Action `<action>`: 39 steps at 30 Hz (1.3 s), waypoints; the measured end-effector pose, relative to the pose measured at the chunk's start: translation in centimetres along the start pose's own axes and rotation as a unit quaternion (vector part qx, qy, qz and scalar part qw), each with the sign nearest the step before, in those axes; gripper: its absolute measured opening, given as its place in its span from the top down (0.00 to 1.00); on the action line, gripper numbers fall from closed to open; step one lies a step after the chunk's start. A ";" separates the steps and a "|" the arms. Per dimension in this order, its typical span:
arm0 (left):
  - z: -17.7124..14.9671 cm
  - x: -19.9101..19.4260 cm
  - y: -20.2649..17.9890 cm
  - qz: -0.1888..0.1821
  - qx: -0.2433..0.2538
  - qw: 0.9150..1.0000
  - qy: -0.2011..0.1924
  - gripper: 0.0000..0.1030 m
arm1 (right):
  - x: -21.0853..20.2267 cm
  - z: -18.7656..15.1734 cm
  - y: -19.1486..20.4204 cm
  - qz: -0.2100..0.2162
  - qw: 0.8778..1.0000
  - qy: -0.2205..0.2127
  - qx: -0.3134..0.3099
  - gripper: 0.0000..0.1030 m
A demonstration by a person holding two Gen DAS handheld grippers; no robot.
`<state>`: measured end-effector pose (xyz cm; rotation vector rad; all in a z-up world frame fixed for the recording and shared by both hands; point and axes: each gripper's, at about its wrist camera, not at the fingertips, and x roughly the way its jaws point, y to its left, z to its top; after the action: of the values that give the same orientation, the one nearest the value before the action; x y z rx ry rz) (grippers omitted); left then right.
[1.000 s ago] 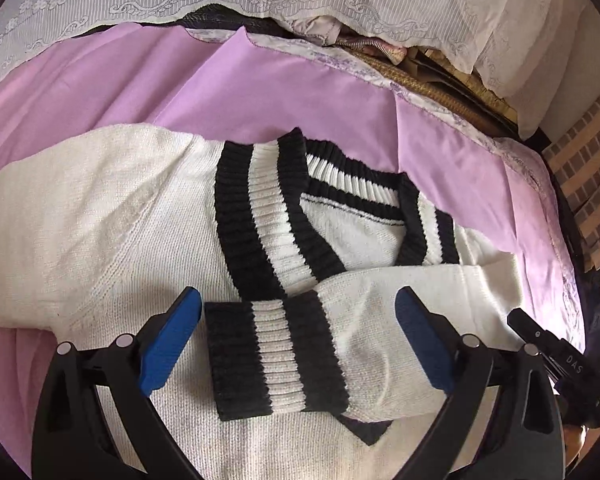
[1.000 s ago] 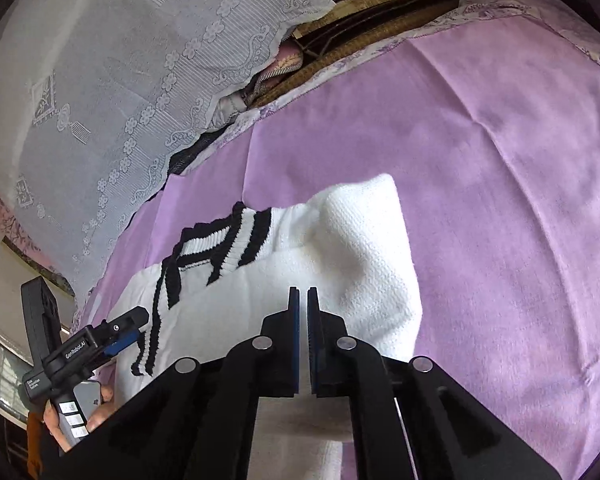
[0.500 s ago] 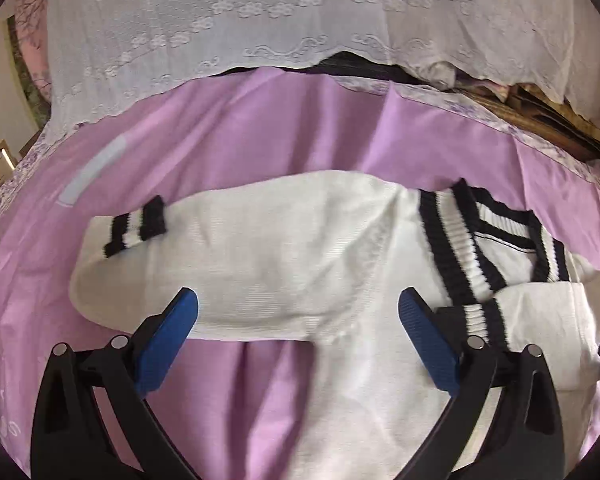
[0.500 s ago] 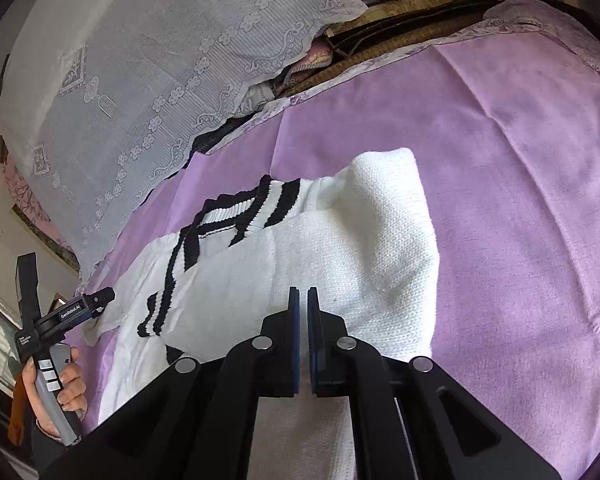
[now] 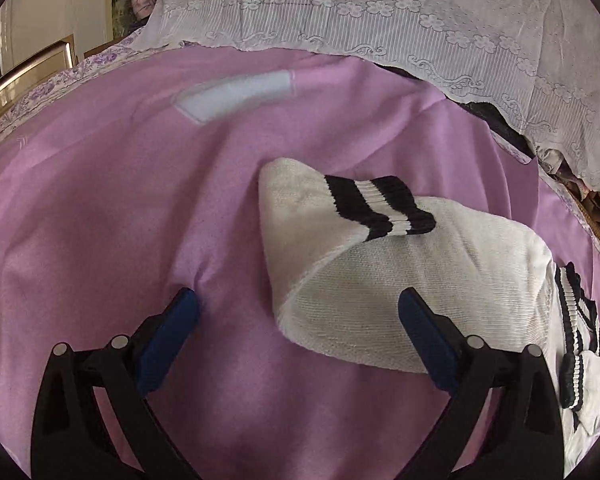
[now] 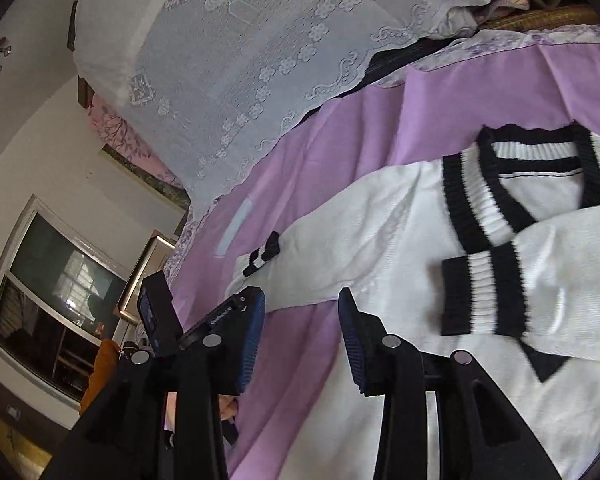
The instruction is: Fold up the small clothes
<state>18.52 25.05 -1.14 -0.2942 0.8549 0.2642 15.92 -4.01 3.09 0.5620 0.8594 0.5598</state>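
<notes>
**A:** so where's the sweater sitting relative to the claws right now?

**B:** The white knitted sweater with black-and-white ribbed stripes (image 6: 399,240) lies flat on the lilac bed sheet (image 5: 100,208). In the left wrist view the left claw (image 5: 298,334) is spread wide and released, nothing pinched. The outstretched sleeve (image 5: 379,280) lies between the two blue pads and a bit ahead of them, its folded tip closer to the right-hand pad, and the striped cuff (image 5: 379,208) is doubled back on top of the sleeve, further out. Can't tell if the pads touch the fabric.

**A:** and the right one?

**B:** The right claw (image 6: 301,340) is opening up, jaws apart with only sheet showing in the gap. The sweater is ahead and off to the right of it: V-neck collar (image 6: 475,196) up top, and the other sleeve is already folded across the chest, its cuff (image 6: 483,292) just below the collar. The far sleeve stretches out left, just past the fingertips.

**A:** anything else around?

**B:** White lace cloth (image 6: 260,40) draped at the far edge of the bed.
</notes>
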 end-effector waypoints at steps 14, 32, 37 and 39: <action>0.0 1.8 0.6 0.000 -0.004 1.000 0.027 0.04 | 19.4 2.6 3.4 -0.006 0.988 0.141 0.069 0.62; 0.5 -0.1 0.2 -0.049 -0.005 0.999 -0.023 0.25 | 13.2 3.9 3.9 -0.005 0.999 0.038 -0.005 0.89; 0.1 -2.6 -2.9 -0.088 0.040 0.994 -0.049 0.30 | 6.5 4.2 4.1 -0.008 0.999 -0.014 -0.039 0.89; -0.5 -4.1 -4.6 -0.099 0.065 0.991 -0.066 0.30 | 3.8 4.1 3.9 -0.011 0.998 -0.033 -0.050 0.89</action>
<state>17.21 20.13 2.39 -0.2361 0.7018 0.0418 20.38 0.30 5.79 0.4756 0.7697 0.5578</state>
